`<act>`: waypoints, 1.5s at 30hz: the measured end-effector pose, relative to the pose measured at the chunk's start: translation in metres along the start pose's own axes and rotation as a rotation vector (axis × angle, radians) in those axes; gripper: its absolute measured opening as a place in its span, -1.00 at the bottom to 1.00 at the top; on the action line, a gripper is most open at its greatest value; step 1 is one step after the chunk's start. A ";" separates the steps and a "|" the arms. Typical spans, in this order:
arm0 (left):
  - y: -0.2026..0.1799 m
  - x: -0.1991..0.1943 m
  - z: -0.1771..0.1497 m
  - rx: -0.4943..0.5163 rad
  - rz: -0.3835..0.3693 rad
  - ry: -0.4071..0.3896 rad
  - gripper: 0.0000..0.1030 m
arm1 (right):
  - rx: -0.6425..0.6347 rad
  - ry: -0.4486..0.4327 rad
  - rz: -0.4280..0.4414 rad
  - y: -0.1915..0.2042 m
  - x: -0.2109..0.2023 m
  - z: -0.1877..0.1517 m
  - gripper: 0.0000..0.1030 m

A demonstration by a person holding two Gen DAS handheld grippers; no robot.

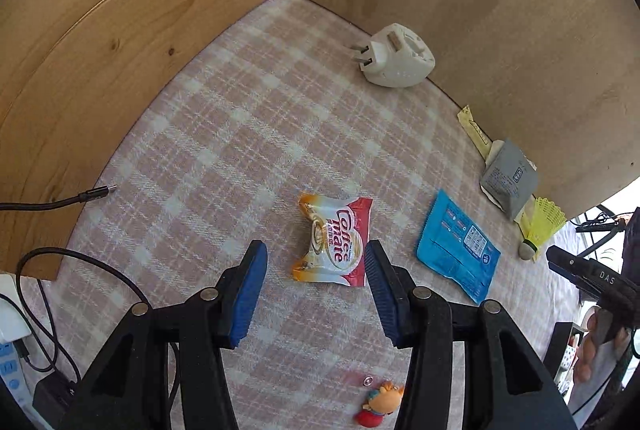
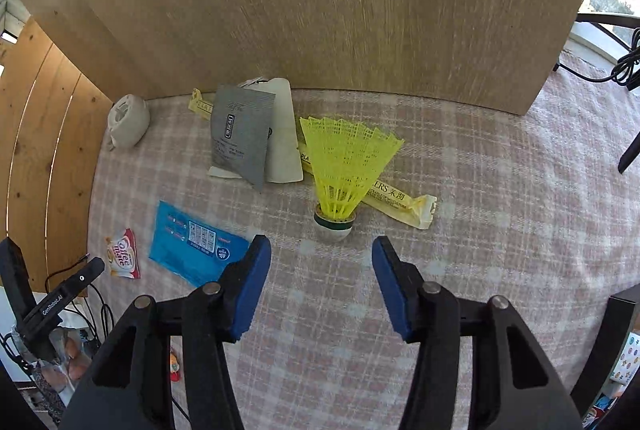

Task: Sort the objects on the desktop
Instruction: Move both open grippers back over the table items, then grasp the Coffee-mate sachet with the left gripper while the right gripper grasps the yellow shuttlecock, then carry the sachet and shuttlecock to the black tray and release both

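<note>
A red and white Coffee mate sachet (image 1: 334, 242) lies flat on the pink checked cloth (image 1: 240, 134). My left gripper (image 1: 315, 250) hovers over it, open, and the sachet's right edge shows near the right blue pad (image 1: 380, 278). A yellow shuttlecock (image 2: 346, 158) stands on its white cork just ahead of my right gripper (image 2: 320, 244), which is open and holds nothing. A blue packet (image 2: 196, 244) lies left of the shuttlecock, and it shows right of the Coffee mate sachet as the blue packet (image 1: 458, 246) in the left wrist view.
A grey sachet (image 2: 240, 134), a white packet (image 2: 284, 146) and a long yellow wrapper (image 2: 400, 200) lie by an upright wooden board (image 2: 320, 10). A white plug adapter (image 1: 394, 58) sits further back. A cable end (image 1: 96, 194) and a small toy figure (image 1: 380, 406) are nearby.
</note>
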State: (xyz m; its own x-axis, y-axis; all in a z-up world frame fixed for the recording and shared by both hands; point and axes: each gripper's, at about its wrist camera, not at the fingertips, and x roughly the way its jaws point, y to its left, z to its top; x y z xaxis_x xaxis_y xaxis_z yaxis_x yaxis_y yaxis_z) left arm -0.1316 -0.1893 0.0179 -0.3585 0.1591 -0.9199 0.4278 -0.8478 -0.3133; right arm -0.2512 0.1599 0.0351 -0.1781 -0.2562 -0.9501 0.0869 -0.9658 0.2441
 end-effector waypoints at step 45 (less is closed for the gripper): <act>-0.074 -0.062 -0.075 0.086 -0.085 -0.078 -0.74 | 0.008 -0.081 0.114 -0.044 -0.062 -0.105 -0.45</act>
State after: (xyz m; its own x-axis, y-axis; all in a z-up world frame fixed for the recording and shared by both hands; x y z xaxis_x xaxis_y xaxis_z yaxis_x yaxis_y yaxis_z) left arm -0.0789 -0.0986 0.0801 -0.4555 0.1949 -0.8687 0.3214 -0.8740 -0.3646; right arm -0.1414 0.2225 0.0625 -0.2459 -0.3663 -0.8974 0.1032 -0.9305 0.3515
